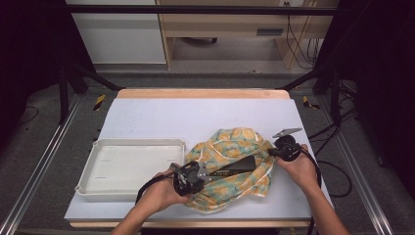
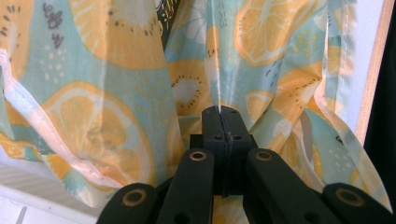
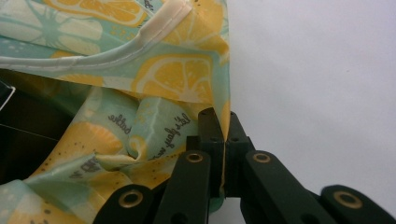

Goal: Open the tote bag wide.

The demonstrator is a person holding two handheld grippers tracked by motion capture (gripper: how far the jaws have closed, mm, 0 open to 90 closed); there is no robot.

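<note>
Lemon-print cloth (image 1: 230, 166) lies beside a white tray (image 1: 127, 166); close up, left gripper (image 2: 223, 112) and right gripper (image 3: 223, 116) each pinch its fabric.

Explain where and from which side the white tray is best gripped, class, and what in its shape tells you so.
Grip the tray by its raised rim, probably the near right corner, coming from the side of the left gripper. The rim is a thin upright lip the jaws can straddle; the flat floor offers no edge. Both grippers are now shut on the cloth, so one must let go first.
</note>
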